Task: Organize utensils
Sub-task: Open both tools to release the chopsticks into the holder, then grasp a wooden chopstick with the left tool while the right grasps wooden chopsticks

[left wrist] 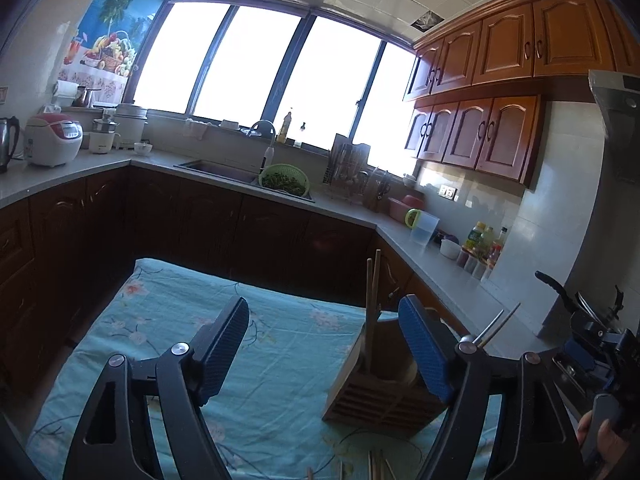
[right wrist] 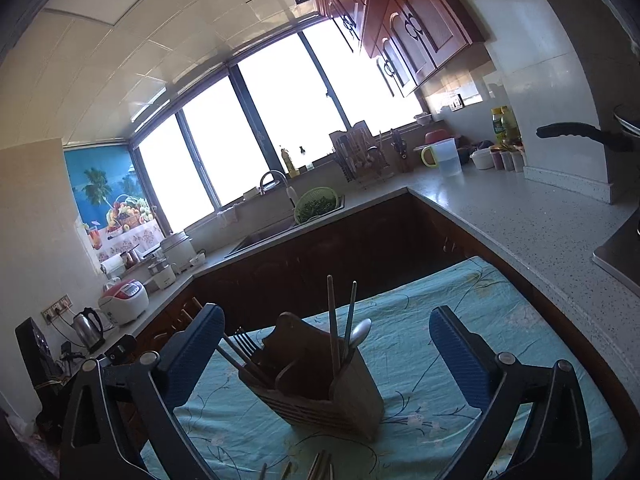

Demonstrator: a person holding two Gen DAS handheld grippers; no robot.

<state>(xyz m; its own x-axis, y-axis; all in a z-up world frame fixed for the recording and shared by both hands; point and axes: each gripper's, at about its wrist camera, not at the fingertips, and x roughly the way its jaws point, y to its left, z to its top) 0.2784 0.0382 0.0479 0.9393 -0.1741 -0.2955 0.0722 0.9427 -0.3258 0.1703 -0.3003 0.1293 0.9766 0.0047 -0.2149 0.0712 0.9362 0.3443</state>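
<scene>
On the blue floral cloth [right wrist: 460, 312] sits the wooden utensil caddy [right wrist: 320, 392], already holding a pair of chopsticks [right wrist: 332, 320], a fork [right wrist: 245, 343] and a spoon [right wrist: 358, 334], so I figure sorting is partway done. My right gripper [right wrist: 326, 356] hangs spread wide around the caddy, touching nothing, probably lined up for the next pick. My left gripper [left wrist: 324, 352] is also apart and empty, off to the caddy's side. More loose chopsticks [right wrist: 320, 466] lie on the cloth just below the caddy; I'd guess those go in next.
</scene>
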